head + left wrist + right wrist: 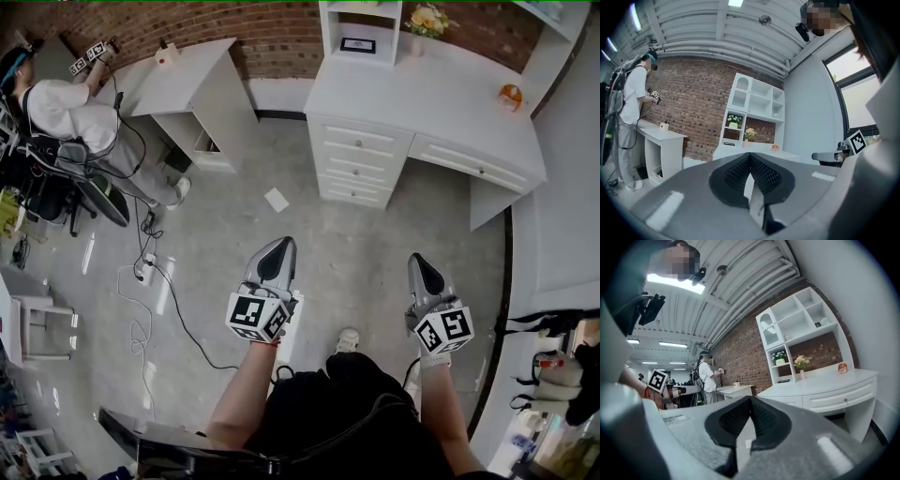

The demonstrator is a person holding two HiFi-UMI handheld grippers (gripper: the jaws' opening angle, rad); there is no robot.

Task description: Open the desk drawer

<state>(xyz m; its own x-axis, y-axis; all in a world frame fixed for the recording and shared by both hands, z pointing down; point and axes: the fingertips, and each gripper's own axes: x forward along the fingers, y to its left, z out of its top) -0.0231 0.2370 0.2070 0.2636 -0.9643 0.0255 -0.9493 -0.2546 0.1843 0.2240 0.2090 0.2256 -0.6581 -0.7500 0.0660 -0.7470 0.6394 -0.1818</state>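
The white desk stands against the brick wall at the top right of the head view. It has a stack of small drawers on its left and a wide drawer with a small knob on its right; all are closed. My left gripper and right gripper hover over the floor, well short of the desk, both shut and empty. In the left gripper view the left gripper points at the distant desk. From the right gripper the wide drawer shows at the right.
A shelf unit with flowers sits on the desk. A second white desk stands at the upper left, where another person works. Cables and a paper sheet lie on the grey floor.
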